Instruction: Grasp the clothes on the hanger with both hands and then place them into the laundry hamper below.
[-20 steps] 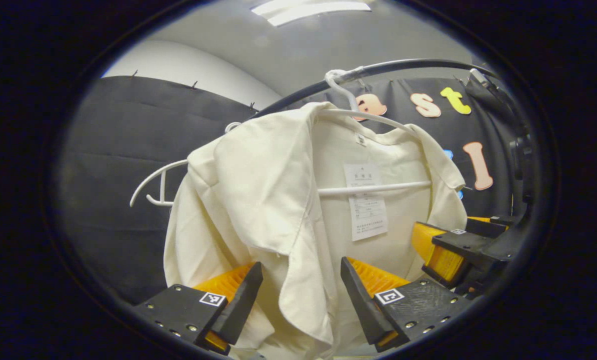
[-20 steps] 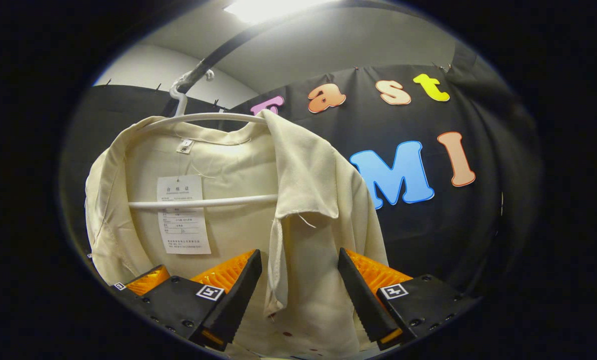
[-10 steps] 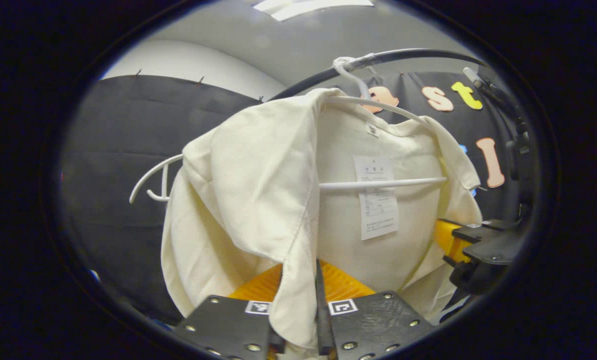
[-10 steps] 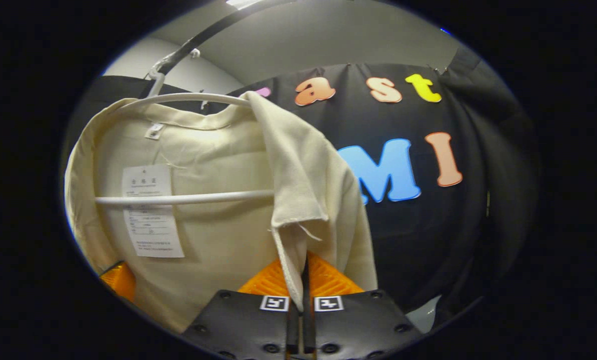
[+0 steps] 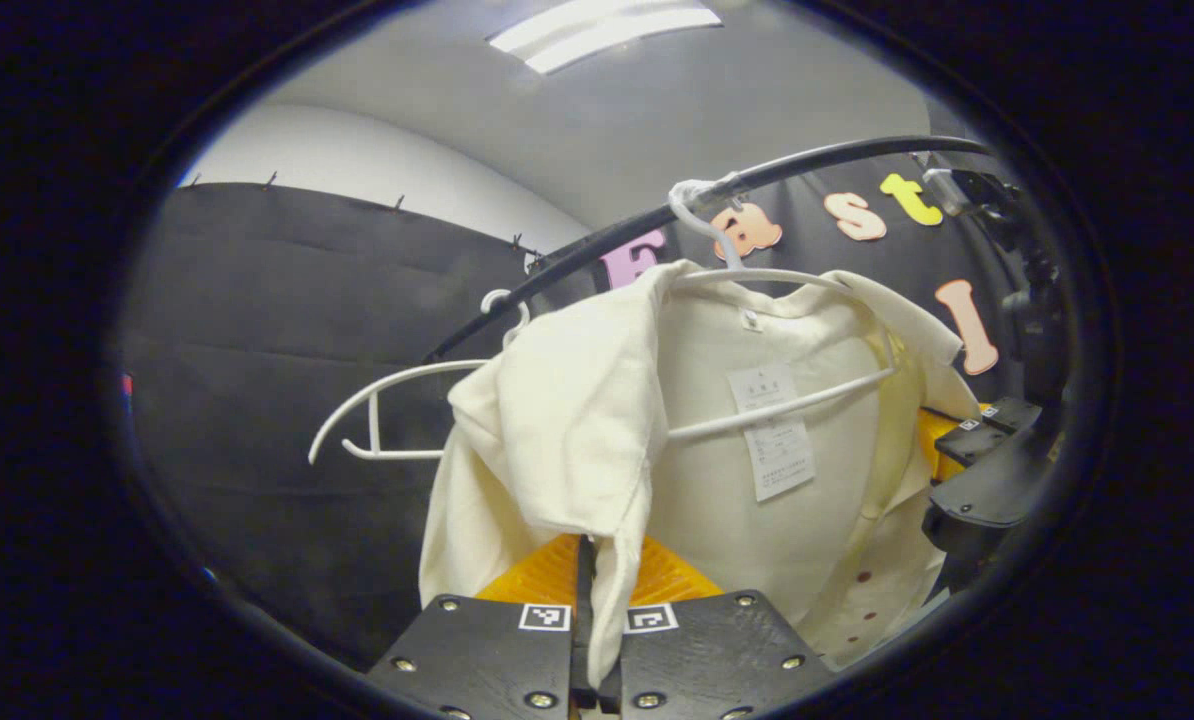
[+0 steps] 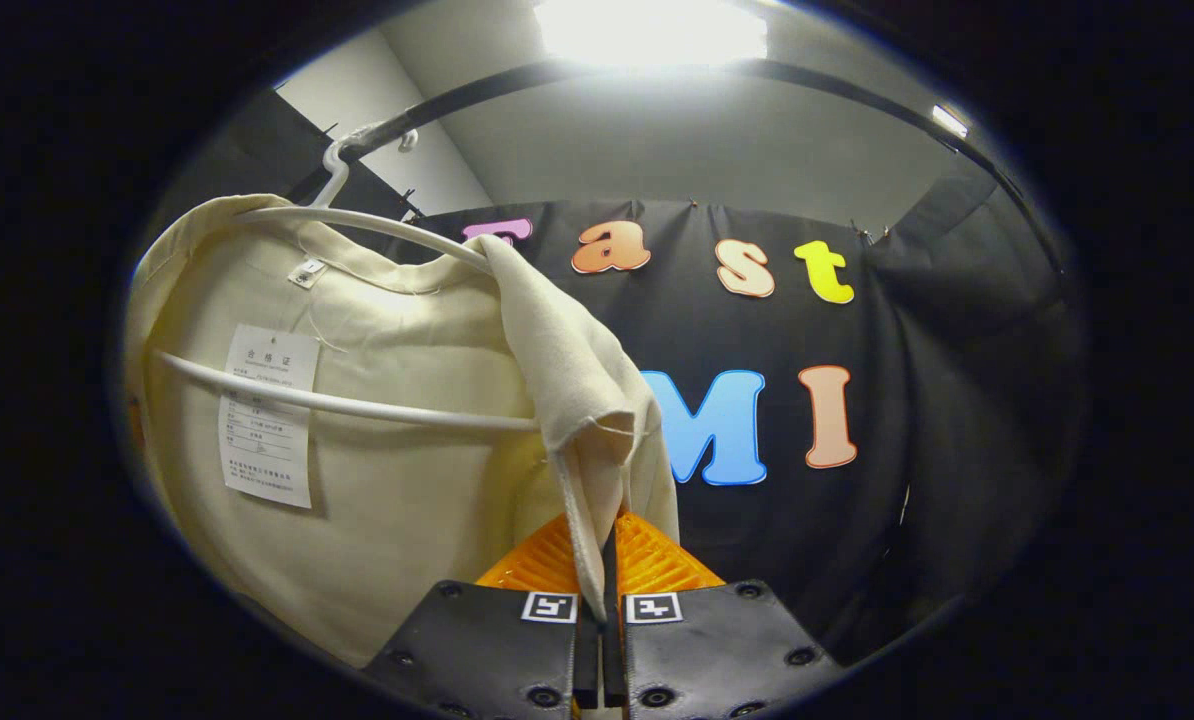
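Black-cloth booth, grey ceiling, black rail point(image 5: 837, 160) overhead. Cream shirt point(image 5: 717, 440) hangs open-fronted on a white hanger point(image 5: 747, 278) hooked over the rail, paper tag point(image 5: 775, 430) inside the back. Left tool point(image 5: 597, 560) pinches one front edge of the shirt; right tool point(image 6: 605, 540) pinches the other. An empty hanger point(image 5: 387, 410) hangs left.

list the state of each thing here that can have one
left claw: shut on the shirt's front edge
right claw: shut on the shirt's other front edge
cream shirt: still on its hanger, unbuttoned, pulled at both front edges
shirt's hanger: hooked on the black rail, tilted
spare hanger: bare, hooked on the rail
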Tool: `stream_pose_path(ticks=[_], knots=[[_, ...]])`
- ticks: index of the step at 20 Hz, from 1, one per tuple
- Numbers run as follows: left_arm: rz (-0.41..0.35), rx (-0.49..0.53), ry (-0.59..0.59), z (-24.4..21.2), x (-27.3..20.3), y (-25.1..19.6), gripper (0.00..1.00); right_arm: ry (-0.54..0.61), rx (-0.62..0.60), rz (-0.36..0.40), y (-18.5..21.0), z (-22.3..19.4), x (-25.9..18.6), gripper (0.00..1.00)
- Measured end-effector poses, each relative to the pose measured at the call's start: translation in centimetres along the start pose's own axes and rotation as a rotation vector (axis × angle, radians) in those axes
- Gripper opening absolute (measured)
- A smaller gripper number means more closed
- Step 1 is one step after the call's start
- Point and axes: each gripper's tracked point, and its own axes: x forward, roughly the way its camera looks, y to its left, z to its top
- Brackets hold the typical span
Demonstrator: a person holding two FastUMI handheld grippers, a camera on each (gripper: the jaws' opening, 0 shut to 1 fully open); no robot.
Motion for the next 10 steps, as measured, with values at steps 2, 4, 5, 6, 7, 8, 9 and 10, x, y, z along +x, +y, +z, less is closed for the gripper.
stream_pose_path(ticks=[2,4,5,6,7,8,9,10], knots=[[0.027,0.027,-0.029,1.4,-0.8,1.7,0.04,-0.024,0.003,-0.038,-1.6,0.6,-0.1,0.00],[0.053,0.039,-0.048,2.6,-1.1,3.4,0.04,-0.056,0.005,-0.077,-3.1,1.7,0.1,0.07],[0.068,0.046,-0.062,3.3,-1.3,4.2,0.05,-0.077,0.007,-0.095,-3.9,2.3,0.3,0.07],[0.086,0.053,-0.079,4.0,-1.3,5.0,0.05,-0.090,0.006,-0.113,-4.6,2.8,0.7,0.07],[0.097,0.057,-0.096,4.8,-1.2,5.7,0.05,-0.102,0.001,-0.125,-5.3,3.1,1.4,0.07],[0.106,0.060,-0.108,5.4,-1.1,6.3,0.04,-0.108,-0.002,-0.136,-5.8,3.3,2.0,0.07],[0.117,0.065,-0.118,6.1,-1.0,7.1,0.04,-0.115,0.000,-0.146,-6.3,3.6,2.4,0.07],[0.131,0.071,-0.126,6.7,-1.1,8.0,0.04,-0.123,0.003,-0.153,-6.8,3.9,2.7,0.07]])
